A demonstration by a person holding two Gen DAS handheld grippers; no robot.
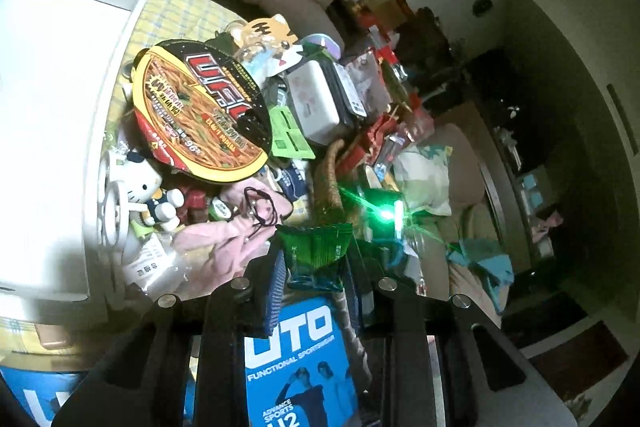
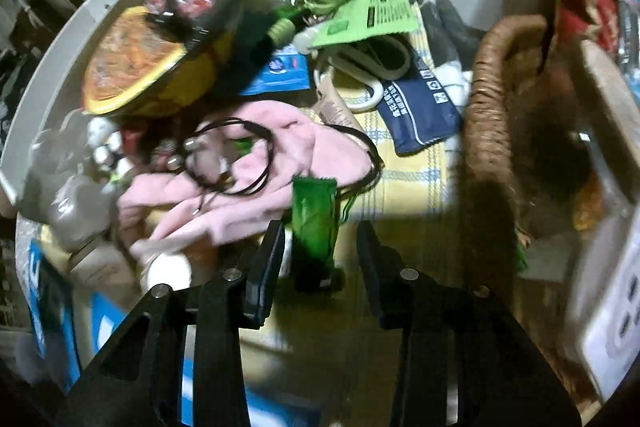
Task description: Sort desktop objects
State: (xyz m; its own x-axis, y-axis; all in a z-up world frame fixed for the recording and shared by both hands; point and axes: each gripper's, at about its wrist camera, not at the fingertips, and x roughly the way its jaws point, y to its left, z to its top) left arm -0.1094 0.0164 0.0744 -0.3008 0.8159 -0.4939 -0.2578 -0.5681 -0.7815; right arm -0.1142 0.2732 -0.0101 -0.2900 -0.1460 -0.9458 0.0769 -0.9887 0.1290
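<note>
My left gripper [image 1: 316, 247] is shut on a green snack packet [image 1: 316, 267], which hangs pinched between its pads above a blue magazine [image 1: 296, 347]. In the right wrist view a green packet [image 2: 314, 215] stands between the fingers of my right gripper [image 2: 320, 227]. A gap shows on both sides of it, so those jaws are open. I cannot tell whether both views show the same packet. A pink cloth [image 2: 240, 179] with a black beaded cord [image 2: 232, 163] on it lies just ahead and to the left. Past the cloth sits a UFO noodle bowl [image 1: 204, 111].
A wicker basket [image 2: 492, 107] stands to the right on the yellow checked cloth [image 2: 408, 167]. A navy packet [image 2: 416, 107], a green card [image 2: 372, 15] and a white clip [image 2: 368, 63] lie ahead. A cat figurine [image 1: 144, 187] leans near a white tray rim [image 1: 48, 107]. A white box [image 1: 316, 103] lies beyond.
</note>
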